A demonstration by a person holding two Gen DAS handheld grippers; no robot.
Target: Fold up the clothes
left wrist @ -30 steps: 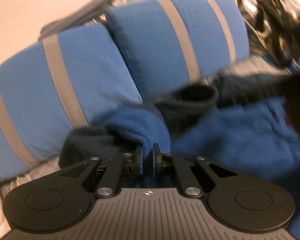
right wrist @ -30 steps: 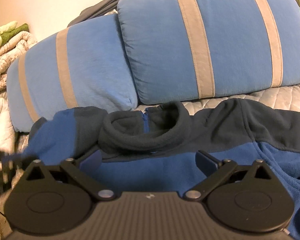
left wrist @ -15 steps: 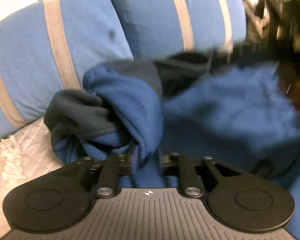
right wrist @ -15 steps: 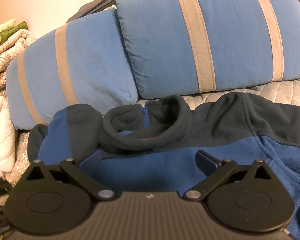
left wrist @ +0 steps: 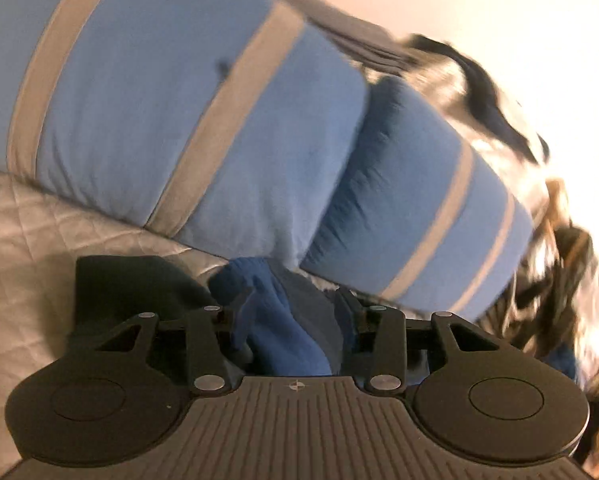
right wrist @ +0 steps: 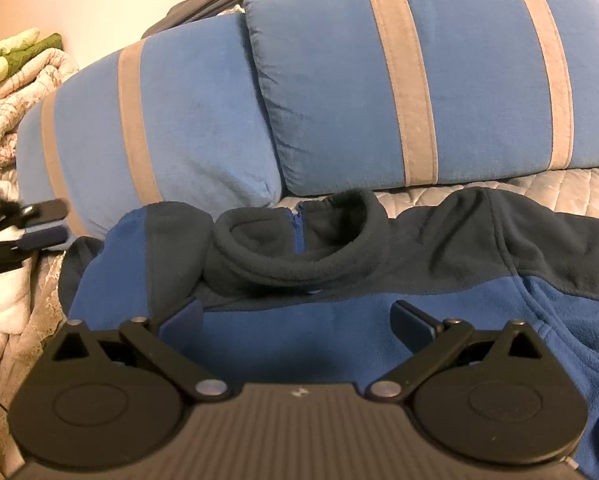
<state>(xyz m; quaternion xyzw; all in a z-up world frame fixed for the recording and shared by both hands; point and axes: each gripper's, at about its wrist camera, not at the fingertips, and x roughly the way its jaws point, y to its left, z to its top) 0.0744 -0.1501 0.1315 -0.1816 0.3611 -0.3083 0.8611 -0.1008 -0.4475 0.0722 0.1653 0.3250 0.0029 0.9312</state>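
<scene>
A blue fleece jacket [right wrist: 339,340] with a dark grey yoke and collar [right wrist: 299,252] lies spread on the bed. Its left sleeve [right wrist: 139,248] is folded in over the shoulder. My right gripper [right wrist: 295,308] hovers open over the blue chest panel, with nothing between its fingers. In the right wrist view my left gripper [right wrist: 55,222] shows at the far left, beside the folded sleeve. In the left wrist view my left gripper [left wrist: 295,300] is rolled, and its jaws are opening. Blue and dark fleece [left wrist: 283,320] shows between them, but the pads do not press on it.
Two blue pillows with grey stripes [right wrist: 171,120] [right wrist: 459,80] lean behind the jacket. A quilted grey bedspread [right wrist: 559,188] covers the bed. Folded blankets [right wrist: 15,72] are stacked at the left, and dark clothes [right wrist: 203,12] lie behind the pillows.
My left gripper carried the sleeve in over the jacket, then opened and let it go, rolling and drawing off to the left. The right gripper kept still.
</scene>
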